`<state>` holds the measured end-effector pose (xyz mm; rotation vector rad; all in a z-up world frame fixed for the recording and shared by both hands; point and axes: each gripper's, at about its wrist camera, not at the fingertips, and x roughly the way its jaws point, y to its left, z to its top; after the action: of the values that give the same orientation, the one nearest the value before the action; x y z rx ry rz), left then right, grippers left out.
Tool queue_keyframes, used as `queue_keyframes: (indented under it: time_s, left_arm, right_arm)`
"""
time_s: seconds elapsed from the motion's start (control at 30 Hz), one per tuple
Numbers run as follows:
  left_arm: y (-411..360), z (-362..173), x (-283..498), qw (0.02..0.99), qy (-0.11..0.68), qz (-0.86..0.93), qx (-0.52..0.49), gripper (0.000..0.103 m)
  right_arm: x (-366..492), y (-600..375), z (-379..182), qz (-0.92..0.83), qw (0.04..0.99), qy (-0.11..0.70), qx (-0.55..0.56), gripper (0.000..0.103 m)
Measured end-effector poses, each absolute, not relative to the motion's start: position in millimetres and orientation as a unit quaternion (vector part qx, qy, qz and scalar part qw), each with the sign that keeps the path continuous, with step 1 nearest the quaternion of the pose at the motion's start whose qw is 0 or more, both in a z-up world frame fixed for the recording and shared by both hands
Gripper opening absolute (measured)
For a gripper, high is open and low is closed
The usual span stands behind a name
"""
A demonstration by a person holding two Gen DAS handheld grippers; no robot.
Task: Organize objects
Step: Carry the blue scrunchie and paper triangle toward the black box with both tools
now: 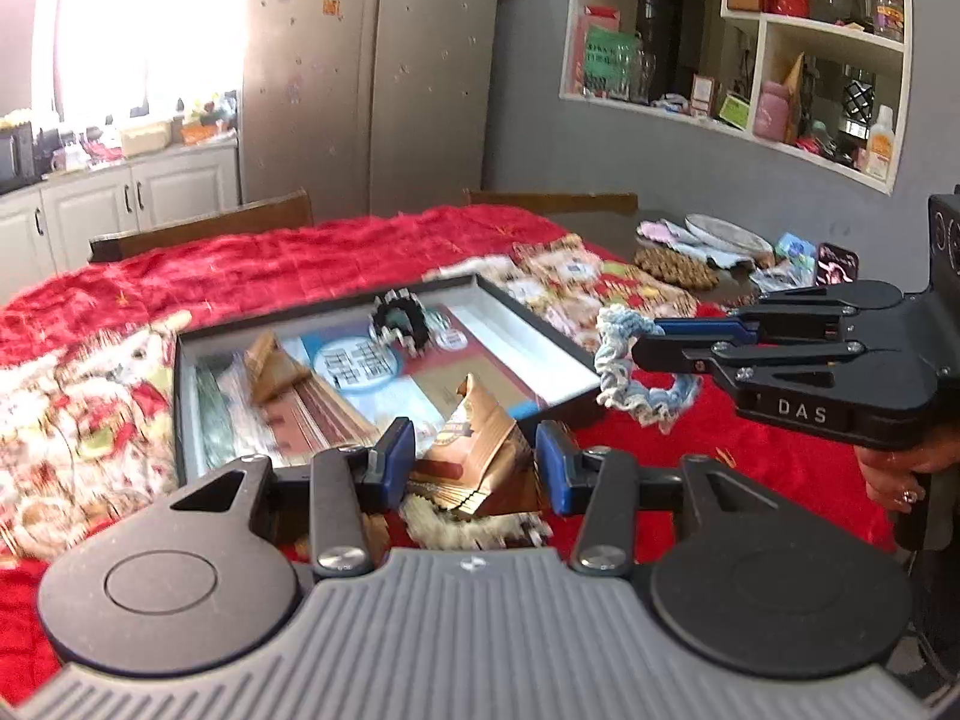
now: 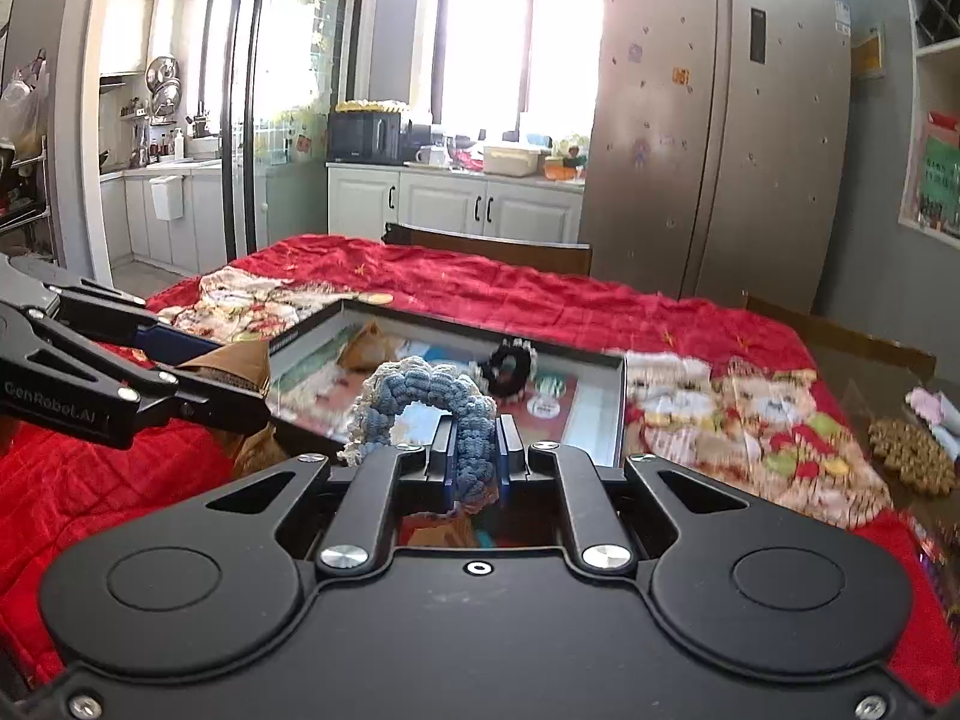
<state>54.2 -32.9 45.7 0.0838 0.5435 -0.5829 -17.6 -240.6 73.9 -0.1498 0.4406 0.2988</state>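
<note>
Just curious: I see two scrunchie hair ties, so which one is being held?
The blue-and-white knitted scrunchie, pinched in the right gripper above the red cloth. The black-and-white scrunchie lies loose inside the shallow box.

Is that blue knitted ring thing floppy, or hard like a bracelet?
Probably floppy: the blue knitted ring looks like soft yarn, and in the left wrist view its free part droops from the right gripper. It is likely light and unbreakable.

Home kitchen-diner: fridge (image 2: 714, 132), cabinets (image 2: 480, 204), microwave (image 2: 366, 135), cluttered shelves (image 1: 750, 48)
</note>
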Motion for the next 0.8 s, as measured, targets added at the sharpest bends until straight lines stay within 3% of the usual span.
queue_keyframes:
  time_s: [0.8]
  left_arm:
    - [-46,60,153,0.933,0.272,-0.236,0.017,0.048]
  right_arm:
    - [97,-220,87,0.115,0.965,0.223,-0.072,0.012]
